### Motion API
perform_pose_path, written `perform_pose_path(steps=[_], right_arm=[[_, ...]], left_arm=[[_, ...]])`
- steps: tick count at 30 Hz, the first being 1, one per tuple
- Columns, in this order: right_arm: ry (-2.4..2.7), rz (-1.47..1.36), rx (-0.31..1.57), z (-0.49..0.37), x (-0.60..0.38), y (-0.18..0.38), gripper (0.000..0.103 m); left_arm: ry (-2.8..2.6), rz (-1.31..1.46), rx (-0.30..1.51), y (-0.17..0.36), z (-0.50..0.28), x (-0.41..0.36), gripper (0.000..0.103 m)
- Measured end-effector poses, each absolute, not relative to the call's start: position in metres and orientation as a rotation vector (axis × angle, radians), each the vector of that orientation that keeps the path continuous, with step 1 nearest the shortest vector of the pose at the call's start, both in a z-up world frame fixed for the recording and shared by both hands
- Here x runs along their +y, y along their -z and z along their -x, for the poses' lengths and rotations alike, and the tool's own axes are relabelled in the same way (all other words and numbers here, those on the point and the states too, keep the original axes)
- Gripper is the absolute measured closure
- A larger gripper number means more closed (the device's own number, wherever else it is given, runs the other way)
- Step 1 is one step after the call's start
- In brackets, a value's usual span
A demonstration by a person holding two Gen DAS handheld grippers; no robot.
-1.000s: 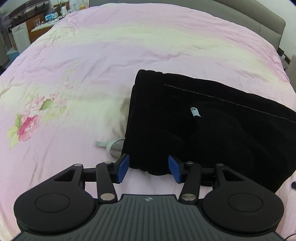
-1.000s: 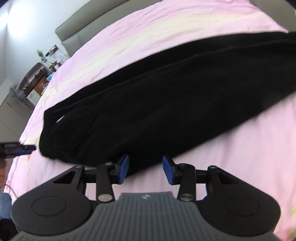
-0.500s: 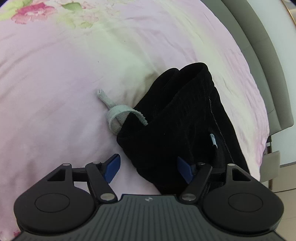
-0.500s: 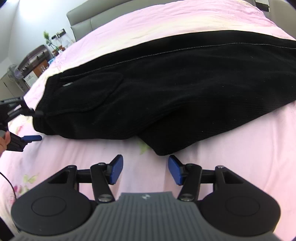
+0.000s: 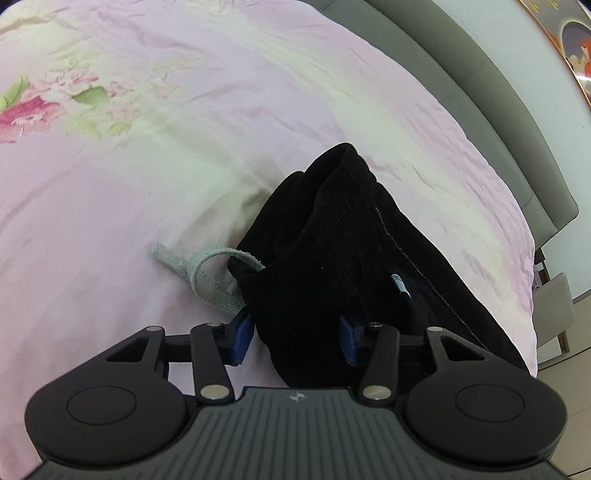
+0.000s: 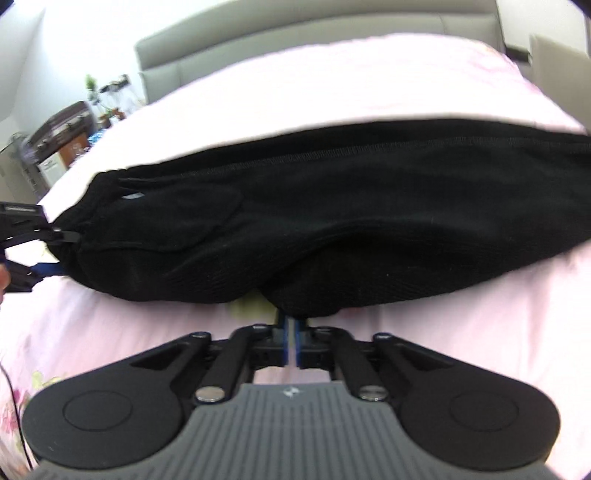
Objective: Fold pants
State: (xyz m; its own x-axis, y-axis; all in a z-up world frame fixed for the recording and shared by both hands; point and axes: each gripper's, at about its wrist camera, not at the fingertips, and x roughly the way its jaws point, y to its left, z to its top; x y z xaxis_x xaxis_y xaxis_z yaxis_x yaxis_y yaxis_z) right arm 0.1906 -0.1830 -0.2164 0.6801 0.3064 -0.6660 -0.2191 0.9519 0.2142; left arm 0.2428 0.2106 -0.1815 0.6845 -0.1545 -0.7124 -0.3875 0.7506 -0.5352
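Black pants (image 6: 332, 221) lie lengthwise on a pink bedsheet (image 5: 147, 184), folded leg on leg. In the left wrist view the waistband end (image 5: 332, 258) is bunched, with a grey drawstring (image 5: 207, 273) looping out onto the sheet. My left gripper (image 5: 295, 338) is open, with its blue pads on either side of the waistband corner. My right gripper (image 6: 290, 332) is shut on the near crotch edge of the pants. The left gripper also shows at the left edge of the right wrist view (image 6: 40, 251), at the waistband.
A grey headboard (image 6: 295, 33) runs along the far side of the bed. Shelves and furniture (image 6: 66, 144) stand beyond the bed's left side. A chair (image 5: 557, 314) stands by the bed's edge at the right.
My right gripper moved forward and shut on the pants' near edge. My left gripper closed in around the waistband corner, its jaws narrower than before.
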Motion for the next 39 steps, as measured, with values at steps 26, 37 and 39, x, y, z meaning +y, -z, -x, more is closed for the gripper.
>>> perform_pose_path(steps=[26, 37, 39], right_arm=[[-0.289, 0.071, 0.767, -0.174, -0.162, 0.267, 0.061], [-0.348, 0.353, 0.551, -0.201, -0.14, 0.22, 0.056], [-0.374, 0.404, 0.558, -0.21, -0.136, 0.22, 0.051]], left_arm=[[-0.124, 0.634, 0.796, 0.167, -0.243, 0.204, 0.053], [-0.121, 0.65, 0.792, 0.167, -0.245, 0.207, 0.053], [-0.121, 0.654, 0.793, 0.167, -0.245, 0.207, 0.053]])
